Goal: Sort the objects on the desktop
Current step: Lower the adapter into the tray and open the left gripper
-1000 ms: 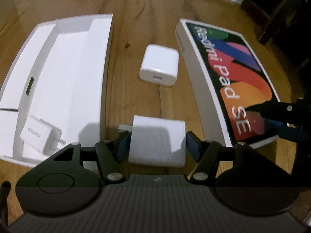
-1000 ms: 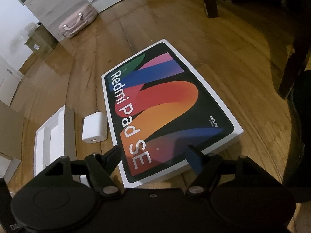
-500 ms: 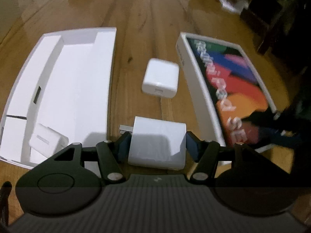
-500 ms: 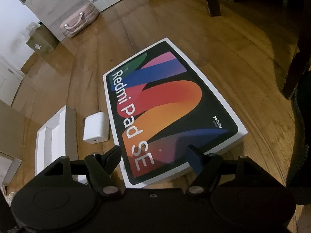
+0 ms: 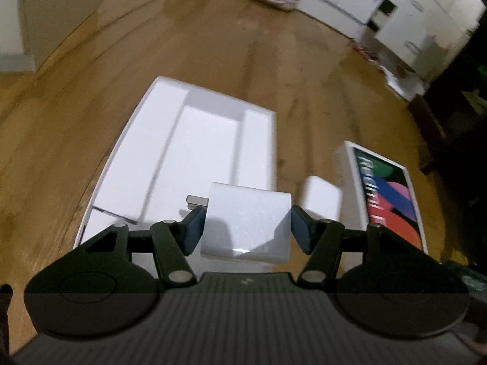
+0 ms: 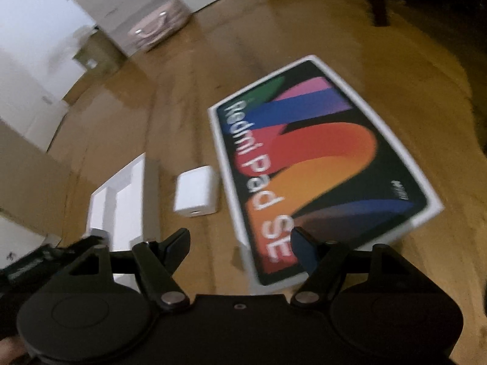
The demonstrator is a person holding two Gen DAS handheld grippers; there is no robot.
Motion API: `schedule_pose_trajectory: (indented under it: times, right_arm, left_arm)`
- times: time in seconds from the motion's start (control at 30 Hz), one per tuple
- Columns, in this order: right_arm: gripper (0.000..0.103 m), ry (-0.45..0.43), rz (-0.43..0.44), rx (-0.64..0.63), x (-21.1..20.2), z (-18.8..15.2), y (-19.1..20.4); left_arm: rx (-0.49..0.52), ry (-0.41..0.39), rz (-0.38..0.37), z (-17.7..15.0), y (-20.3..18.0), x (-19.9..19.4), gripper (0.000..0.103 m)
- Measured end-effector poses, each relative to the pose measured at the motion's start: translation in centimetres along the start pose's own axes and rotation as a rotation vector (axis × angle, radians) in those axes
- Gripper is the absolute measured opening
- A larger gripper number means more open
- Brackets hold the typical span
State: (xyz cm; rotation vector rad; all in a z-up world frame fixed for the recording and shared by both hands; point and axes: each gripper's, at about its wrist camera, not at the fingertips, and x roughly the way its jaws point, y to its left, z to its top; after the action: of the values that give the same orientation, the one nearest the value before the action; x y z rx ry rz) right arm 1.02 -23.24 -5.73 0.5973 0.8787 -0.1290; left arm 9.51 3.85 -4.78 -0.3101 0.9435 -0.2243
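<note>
My left gripper (image 5: 246, 228) is shut on a white charger block (image 5: 246, 223) with metal prongs pointing left, held in the air over the near end of the open white box tray (image 5: 188, 152). A second white charger (image 5: 322, 197) (image 6: 197, 194) lies on the wooden floor between the tray (image 6: 121, 200) and the colourful Redmi Pad SE box lid (image 5: 389, 194) (image 6: 319, 158). My right gripper (image 6: 239, 240) is open, empty, hovering above the lid's near left corner. Both views are motion-blurred.
Wooden floor (image 5: 274, 60) all around. A pink suitcase (image 6: 158, 30) and white cabinets (image 5: 411, 15) stand at the far side. Dark furniture (image 5: 456, 121) rises beyond the lid; a dark chair leg (image 6: 377, 3) stands at the back.
My left gripper has lifted the charger and swung left over the tray; the small charger in the tray's near corner is now hidden. My right gripper has risen and drifted slightly left.
</note>
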Motion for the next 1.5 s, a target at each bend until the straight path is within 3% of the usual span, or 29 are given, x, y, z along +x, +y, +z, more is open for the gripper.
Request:
schedule_pose_trajectory:
  times: [0.2, 0.43, 0.6, 0.73, 0.9, 0.93, 1.03, 1.1, 1.3, 1.5]
  right_arm:
    - [0.078, -0.015, 0.011, -0.045, 1.3, 0.1, 1.6]
    - [0.079, -0.022, 0.010, -0.048, 2.7, -0.3, 1.6]
    - [0.079, -0.020, 0.022, -0.069, 3.2, -0.1, 2.3]
    - [0.079, -0.024, 0.049, -0.101, 3.2, -0.5, 3.4]
    - [0.079, -0.142, 0.090, -0.178, 1.1, -0.2, 6.2]
    - [0.078, -0.147, 0.102, -0.203, 1.2, 0.0, 6.8]
    - [0.062, -0.132, 0.119, -0.234, 3.5, 1.0, 7.7]
    - [0.060, -0.082, 0.094, -0.236, 5.5, 1.5, 7.7]
    - [0.060, -0.033, -0.020, -0.282, 8.3, 1.7, 8.0]
    - [0.063, 0.010, -0.110, -0.306, 10.7, 2.1, 8.2]
  left_arm:
    - [-0.008, -0.016, 0.074, 0.9, 2.0, 2.5, 0.060]
    - [0.017, 0.033, 0.090, 0.3, 2.4, 4.6, 0.060]
    - [-0.004, 0.026, 0.097, 0.2, 2.5, 4.8, 0.062]
    - [-0.035, 0.006, 0.104, 0.5, 2.1, 3.2, 0.072]
    - [-0.089, -0.026, 0.092, 0.7, 2.2, 0.6, 0.082]
    - [-0.092, -0.024, 0.089, 0.8, 2.3, 0.5, 0.083]
    - [-0.075, 0.000, 0.091, 0.6, 2.8, 0.4, 0.084]
    - [-0.053, 0.022, 0.096, 0.3, 3.2, 0.6, 0.084]
    - [-0.113, -0.002, 0.085, 1.3, 4.5, 0.8, 0.084]
    - [-0.164, -0.114, 0.088, 1.0, 4.9, 0.1, 0.084]
